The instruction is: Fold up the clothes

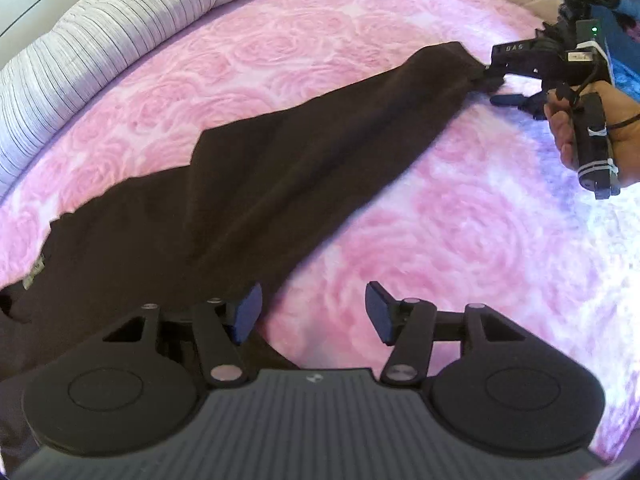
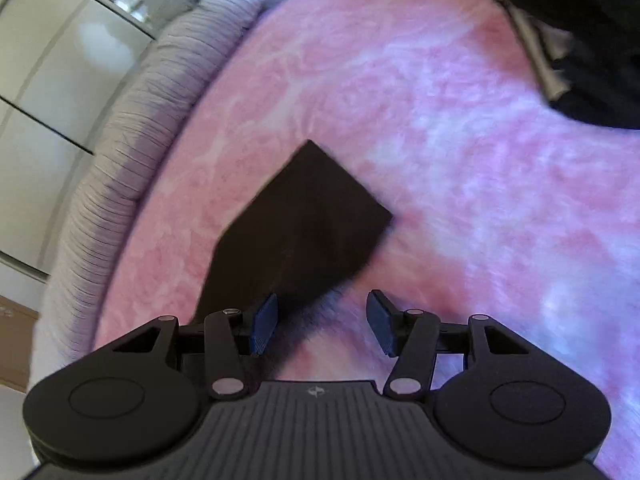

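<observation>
A pink rose-patterned bedspread [image 1: 460,240] covers the bed. Just ahead of the left gripper [image 1: 312,314], whose jaws stand apart and empty, a dark garment [image 1: 248,184] stretches away to the right gripper [image 2: 322,320], also parted, beside the cloth's far corner. Beyond lies a striped pillow [image 1: 92,52].

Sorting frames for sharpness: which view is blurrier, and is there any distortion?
Right wrist view: blurrier, pink blanket and dark garment smeared. Left wrist view: sharper, rose pattern readable, slight smear near the bottom. Both: fisheye bending, striped pillow curves along the rim.
</observation>
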